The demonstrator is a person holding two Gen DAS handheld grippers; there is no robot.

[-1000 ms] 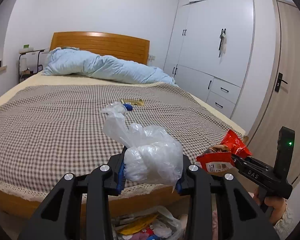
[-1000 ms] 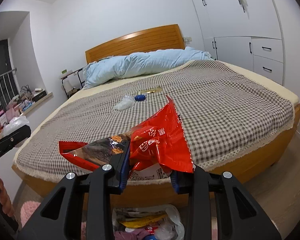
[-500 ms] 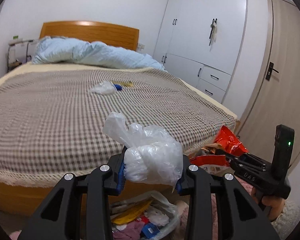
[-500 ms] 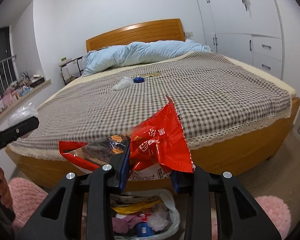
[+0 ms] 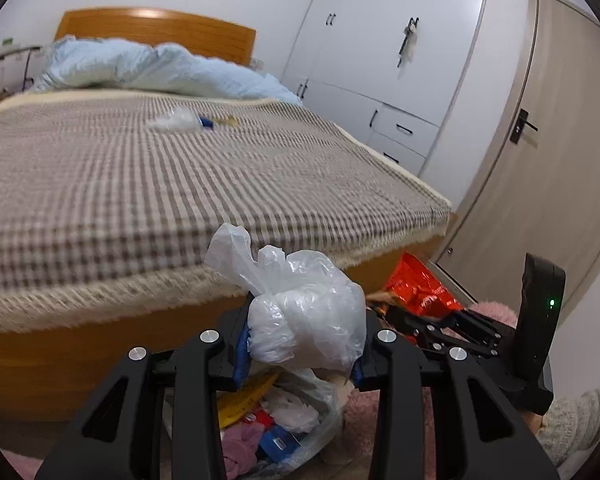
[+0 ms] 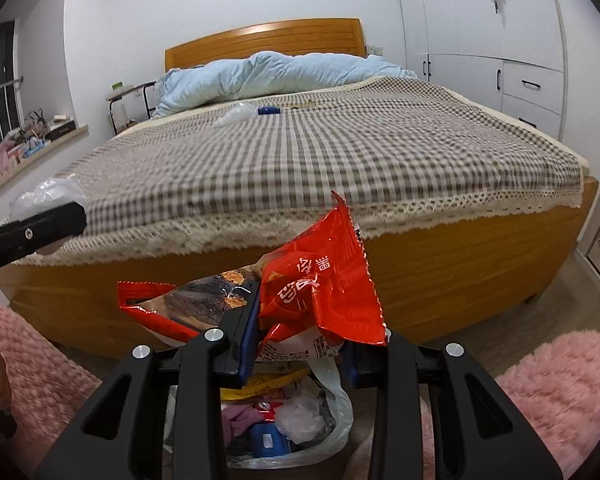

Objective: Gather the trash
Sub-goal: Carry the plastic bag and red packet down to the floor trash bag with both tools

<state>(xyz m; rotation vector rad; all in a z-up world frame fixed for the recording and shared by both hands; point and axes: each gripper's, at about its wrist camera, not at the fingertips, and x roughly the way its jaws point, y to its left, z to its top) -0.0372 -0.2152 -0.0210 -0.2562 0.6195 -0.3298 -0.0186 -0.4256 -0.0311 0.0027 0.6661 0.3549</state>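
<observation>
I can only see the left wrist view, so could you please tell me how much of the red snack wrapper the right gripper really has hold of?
Observer: The right gripper is shut on the red snack wrapper near its lower middle; a torn flap sticks out left.
Operator: Thank you. Is the trash bag below it?
Observer: Yes, the open trash bag sits directly beneath the wrapper, on the floor before the bed.
Operator: Anything beside it?
Observer: A pink rug lies on the right.

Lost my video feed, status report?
Left gripper shut on crumpled plastic bag. Right gripper shut on red snack wrapper. Trash bag below, nothing blocking.
</observation>
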